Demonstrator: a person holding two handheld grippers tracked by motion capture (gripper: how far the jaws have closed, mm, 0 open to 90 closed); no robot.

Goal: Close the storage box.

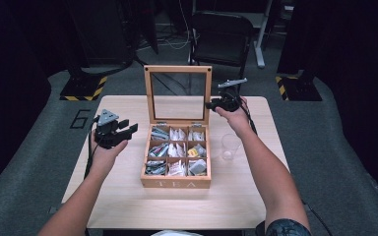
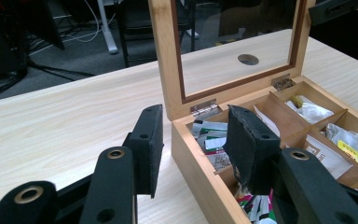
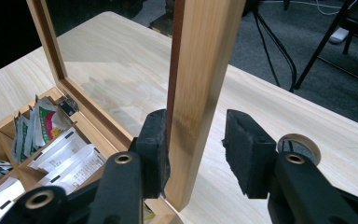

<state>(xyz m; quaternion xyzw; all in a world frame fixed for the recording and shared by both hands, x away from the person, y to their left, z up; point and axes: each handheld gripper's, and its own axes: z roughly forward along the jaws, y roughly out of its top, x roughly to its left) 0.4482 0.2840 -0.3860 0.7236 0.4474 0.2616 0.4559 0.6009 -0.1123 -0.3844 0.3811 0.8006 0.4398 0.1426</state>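
Observation:
A wooden tea box (image 1: 176, 183) stands mid-table, its compartments holding several tea bags (image 1: 177, 150). The glass-paned lid (image 1: 177, 69) is up, nearly vertical. My right gripper (image 1: 209, 104) is at the lid's right edge. In the right gripper view the lid frame (image 3: 205, 70) stands between the jaws of my right gripper (image 3: 198, 119): one pad (image 3: 156, 135) touches the wood, the other stands off with a gap. My left gripper (image 1: 128, 129) hovers left of the box. In its own view my left gripper (image 2: 196, 116) is open with nothing between the jaws, near the box's hinge corner (image 2: 205, 107).
A clear glass cup (image 1: 230, 146) stands just right of the box. The light wood table (image 1: 128, 196) has a round cable hole (image 3: 300, 142) behind the lid. A black folding chair (image 1: 221, 37) stands beyond the far edge.

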